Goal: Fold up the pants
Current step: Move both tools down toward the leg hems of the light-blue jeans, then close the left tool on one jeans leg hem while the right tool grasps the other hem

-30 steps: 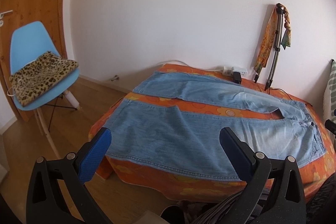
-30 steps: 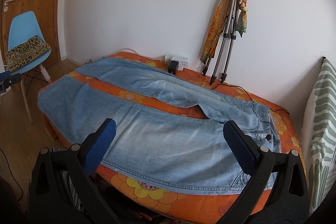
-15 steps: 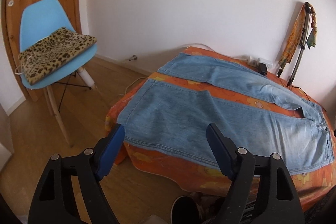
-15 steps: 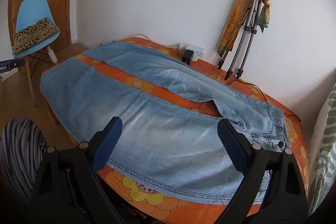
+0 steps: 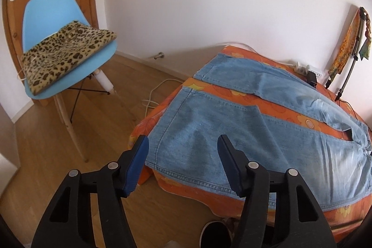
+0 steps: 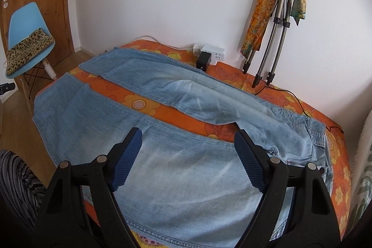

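Light blue jeans (image 5: 244,129) (image 6: 176,169) lie flat on a table with an orange flowered cloth (image 5: 232,87) (image 6: 334,143), legs spread apart, hems at the left, waist at the right. My left gripper (image 5: 182,142) hovers above the near leg's hem end, close to the table's left corner. Its jaws are closing, with nothing pressed between the blue pads. Over the near leg's upper part, near the crotch, hangs my right gripper (image 6: 187,135). Its jaws are also closing, apart from the denim.
A blue chair (image 5: 62,43) with a leopard cushion (image 5: 67,55) stands left on the wood floor by a door. A power strip (image 6: 212,54) with a black plug and a tripod (image 6: 276,22) draped with scarves stand at the far wall. A dark shoe (image 5: 215,234) shows below.
Both grippers moved forward and down toward the jeans; the left swung toward the hem end. Both pairs of jaws have narrowed.
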A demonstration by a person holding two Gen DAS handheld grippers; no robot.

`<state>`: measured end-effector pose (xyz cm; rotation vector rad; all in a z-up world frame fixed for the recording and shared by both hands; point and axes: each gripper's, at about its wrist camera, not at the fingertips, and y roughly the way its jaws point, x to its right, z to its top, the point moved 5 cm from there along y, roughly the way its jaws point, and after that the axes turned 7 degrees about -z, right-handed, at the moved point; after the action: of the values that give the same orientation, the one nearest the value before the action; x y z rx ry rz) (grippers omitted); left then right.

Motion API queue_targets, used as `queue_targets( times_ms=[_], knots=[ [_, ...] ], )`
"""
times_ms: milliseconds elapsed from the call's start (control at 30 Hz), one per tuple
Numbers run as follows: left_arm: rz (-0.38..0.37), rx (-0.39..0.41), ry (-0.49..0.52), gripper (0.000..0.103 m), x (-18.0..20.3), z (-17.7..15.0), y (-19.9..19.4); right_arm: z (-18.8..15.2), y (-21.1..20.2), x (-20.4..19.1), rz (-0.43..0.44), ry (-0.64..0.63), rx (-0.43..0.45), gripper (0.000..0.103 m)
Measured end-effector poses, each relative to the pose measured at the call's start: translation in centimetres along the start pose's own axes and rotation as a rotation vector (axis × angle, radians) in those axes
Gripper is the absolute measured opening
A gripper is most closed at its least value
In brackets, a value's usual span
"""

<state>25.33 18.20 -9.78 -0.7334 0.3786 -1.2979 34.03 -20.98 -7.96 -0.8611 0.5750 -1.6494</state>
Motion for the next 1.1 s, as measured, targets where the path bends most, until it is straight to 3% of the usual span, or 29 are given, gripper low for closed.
queue_targets(
  times_ms=[400, 800, 1100],
  knots=[
    [-0.031, -0.046, 0.071, 0.056, 2.3, 8.7, 7.4, 9.1, 9.1, 1.1, 0.002, -0.044, -0.002, 0.081],
    [-0.085, -0.116, 0.084, 0.055, 6.2, 17.2, 18.6, 14.0, 19.8, -2.1, 0.042, -0.177, -0.043, 0.081],
    [-0.127, -0.263, -0.068, 0.05, 7.5, 21.9, 29.8, 14.8, 26.8, -4.1, 0.102, -0.249, -0.107, 0.08]
  ],
)
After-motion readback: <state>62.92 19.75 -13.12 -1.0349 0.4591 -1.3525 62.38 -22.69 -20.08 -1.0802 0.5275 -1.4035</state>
